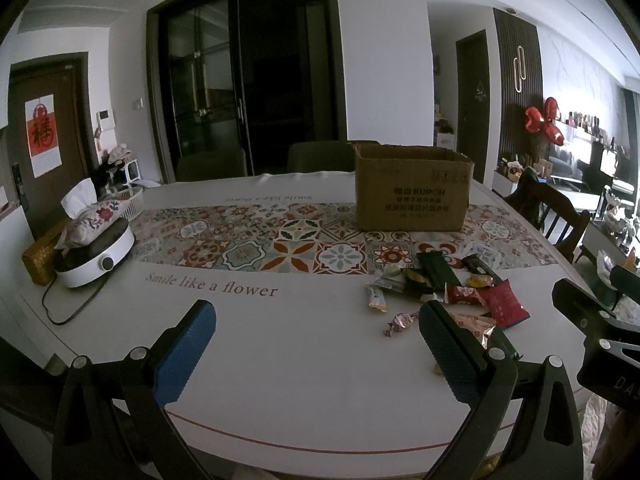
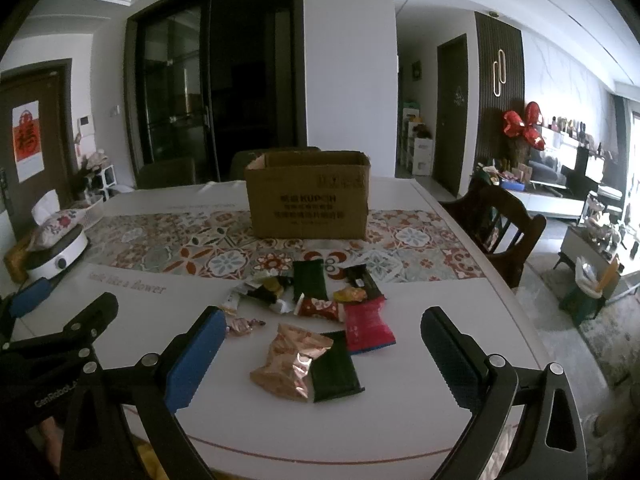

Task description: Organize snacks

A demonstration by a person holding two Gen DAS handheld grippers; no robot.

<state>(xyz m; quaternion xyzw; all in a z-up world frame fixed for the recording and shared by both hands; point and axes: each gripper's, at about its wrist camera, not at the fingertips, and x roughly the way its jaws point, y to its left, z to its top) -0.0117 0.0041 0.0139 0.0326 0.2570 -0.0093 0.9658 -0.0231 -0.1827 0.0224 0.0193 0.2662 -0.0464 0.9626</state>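
Observation:
A heap of wrapped snacks lies on the white table (image 2: 412,280): a rose-gold foil bag (image 2: 290,360), a dark green packet (image 2: 334,368), a red packet (image 2: 366,326), a small red bag (image 2: 320,308) and a green bar (image 2: 308,280). The heap also shows in the left wrist view (image 1: 444,284). An open cardboard box (image 2: 307,200) stands behind it on the patterned runner; it shows in the left wrist view too (image 1: 412,188). My right gripper (image 2: 320,344) is open and empty, hovering over the foil bag. My left gripper (image 1: 316,336) is open and empty, left of the heap.
A white round appliance (image 1: 96,256) with a floral tissue pouch (image 1: 94,220) on it sits at the table's left, its cord trailing forward. A white basket (image 1: 132,200) is behind it. A wooden chair (image 2: 496,220) stands at the right side of the table.

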